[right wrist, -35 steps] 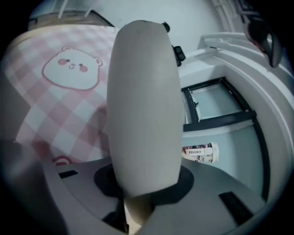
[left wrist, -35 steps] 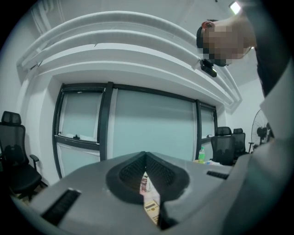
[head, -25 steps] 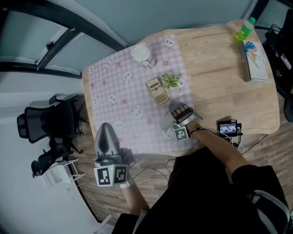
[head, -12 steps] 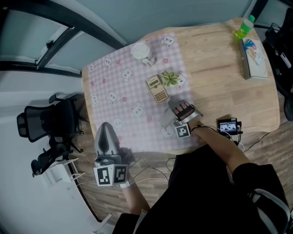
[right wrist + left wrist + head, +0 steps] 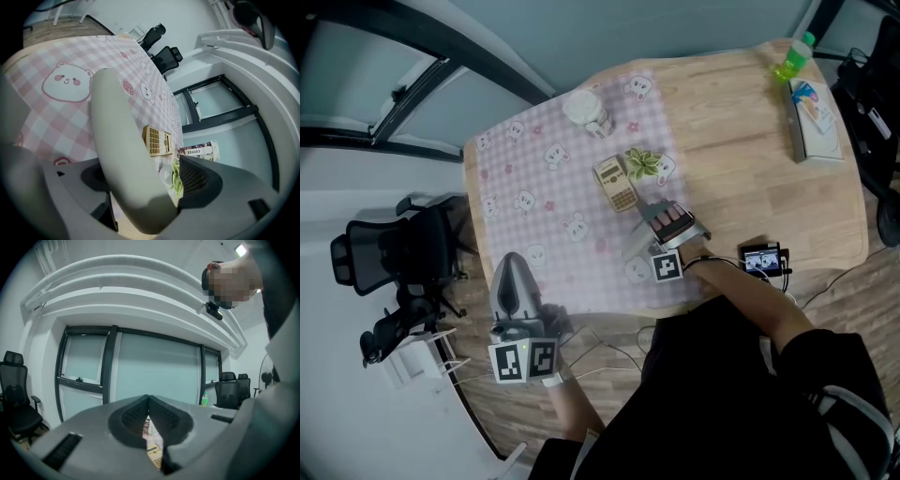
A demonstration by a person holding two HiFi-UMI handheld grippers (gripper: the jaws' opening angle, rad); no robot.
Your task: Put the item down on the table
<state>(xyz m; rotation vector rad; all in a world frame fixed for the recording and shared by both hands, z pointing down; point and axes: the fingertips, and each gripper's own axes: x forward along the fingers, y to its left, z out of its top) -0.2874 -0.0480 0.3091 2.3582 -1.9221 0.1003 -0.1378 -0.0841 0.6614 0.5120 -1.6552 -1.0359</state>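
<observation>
the item (image 5: 635,247), a pale, smooth, elongated thing we are not managing to name more closely, is sitting just right of the head view's centre, over the pink checked tablecloth (image 5: 544,187) near the lower edge of the table (image 5: 750,159). the right gripper (image 5: 652,230) is pointing down at the cloth with its jaws standing wide. they have just been opening, and the item is between them with the right-hand pad plainly clear of it, so we are judging that it is being let go onto the cloth. we are setting it short of the calculator (image 5: 616,184) and the coffee cup (image 5: 586,111) in the upper middle, so nothing gets nudged. the left gripper (image 5: 514,281), jaws pressed together on nothing, is waiting off the table's edge at lower left, since this job is needing only one hand.
</observation>
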